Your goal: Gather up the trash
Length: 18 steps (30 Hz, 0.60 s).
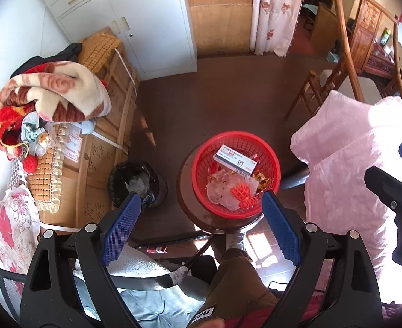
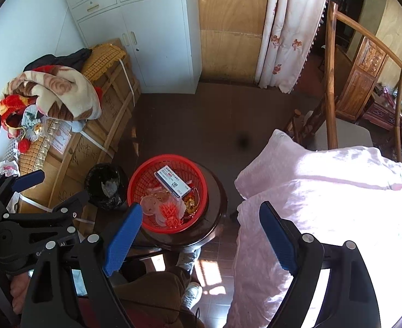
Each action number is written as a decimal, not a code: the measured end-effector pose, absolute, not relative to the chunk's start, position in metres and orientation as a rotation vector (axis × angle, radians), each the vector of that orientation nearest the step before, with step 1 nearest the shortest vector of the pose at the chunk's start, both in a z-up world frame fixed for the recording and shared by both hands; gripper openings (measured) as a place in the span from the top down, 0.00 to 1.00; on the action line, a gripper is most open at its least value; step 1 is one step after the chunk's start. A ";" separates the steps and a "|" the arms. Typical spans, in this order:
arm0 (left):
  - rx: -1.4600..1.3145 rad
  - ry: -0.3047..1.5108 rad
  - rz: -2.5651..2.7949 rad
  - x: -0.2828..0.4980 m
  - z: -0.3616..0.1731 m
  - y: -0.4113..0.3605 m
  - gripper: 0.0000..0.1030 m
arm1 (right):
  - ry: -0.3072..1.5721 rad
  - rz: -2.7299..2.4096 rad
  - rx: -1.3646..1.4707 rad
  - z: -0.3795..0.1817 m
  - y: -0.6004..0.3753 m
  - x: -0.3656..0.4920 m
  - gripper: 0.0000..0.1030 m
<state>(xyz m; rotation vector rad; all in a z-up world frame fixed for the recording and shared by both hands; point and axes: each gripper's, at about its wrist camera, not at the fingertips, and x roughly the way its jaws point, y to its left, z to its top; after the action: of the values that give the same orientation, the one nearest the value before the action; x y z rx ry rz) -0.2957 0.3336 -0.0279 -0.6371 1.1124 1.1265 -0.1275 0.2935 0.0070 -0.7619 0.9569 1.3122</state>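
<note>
A red mesh basket (image 1: 270, 161) (image 2: 131, 191) sits on a round dark stool (image 1: 188, 191) (image 2: 216, 205). In it lie a white and blue medicine box (image 1: 235, 160) (image 2: 172, 181), clear plastic wrappers (image 1: 220, 192) (image 2: 150, 203), orange plastic pieces (image 1: 242, 195) (image 2: 171, 213) and a yellow wrapper (image 1: 261, 179). A black bin (image 1: 135, 181) (image 2: 105, 186) lined with a black bag stands on the floor left of the stool. My left gripper (image 1: 201, 195) (image 2: 56, 188) hovers open above the basket's near side. My right gripper (image 2: 201, 205) (image 1: 392, 164) hangs open further right, beside the bed. Neither holds anything.
Pink bedding (image 1: 345, 177) (image 2: 324, 191) fills the right side. A wooden crate (image 1: 105, 136) piled with blankets stands left of the bin, and a white cabinet (image 1: 146, 27) behind it. A person's leg in brown trousers (image 1: 239, 281) (image 2: 151, 287) lies below the stool. A wooden chair (image 1: 318, 90) stands far right.
</note>
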 end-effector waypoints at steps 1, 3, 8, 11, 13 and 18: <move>-0.646 1.106 1.126 -0.297 -0.027 0.335 0.16 | 0.955 1.312 -0.759 0.008 0.293 -0.127 0.16; -0.666 1.092 1.123 -0.299 -0.025 0.339 0.16 | 0.952 1.310 -0.753 0.011 0.294 -0.127 0.16; -0.672 1.065 1.119 -0.300 -0.018 0.345 0.16 | 0.939 1.310 -0.748 0.015 0.296 -0.127 0.16; -0.671 1.061 1.111 -0.299 -0.016 0.346 0.15 | 0.936 1.310 -0.750 0.016 0.298 -0.127 0.16; -0.669 1.065 1.110 -0.297 -0.017 0.346 0.15 | 0.937 1.311 -0.751 0.016 0.299 -0.128 0.16; -0.668 1.067 1.103 -0.295 -0.017 0.347 0.15 | 0.940 1.306 -0.754 0.015 0.300 -0.127 0.16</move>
<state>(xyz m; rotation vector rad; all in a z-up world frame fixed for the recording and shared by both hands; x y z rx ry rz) -0.2949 0.3470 -0.0175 -0.6682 1.0672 1.1033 -0.1270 0.2995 0.0154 -0.7544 0.9398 1.3065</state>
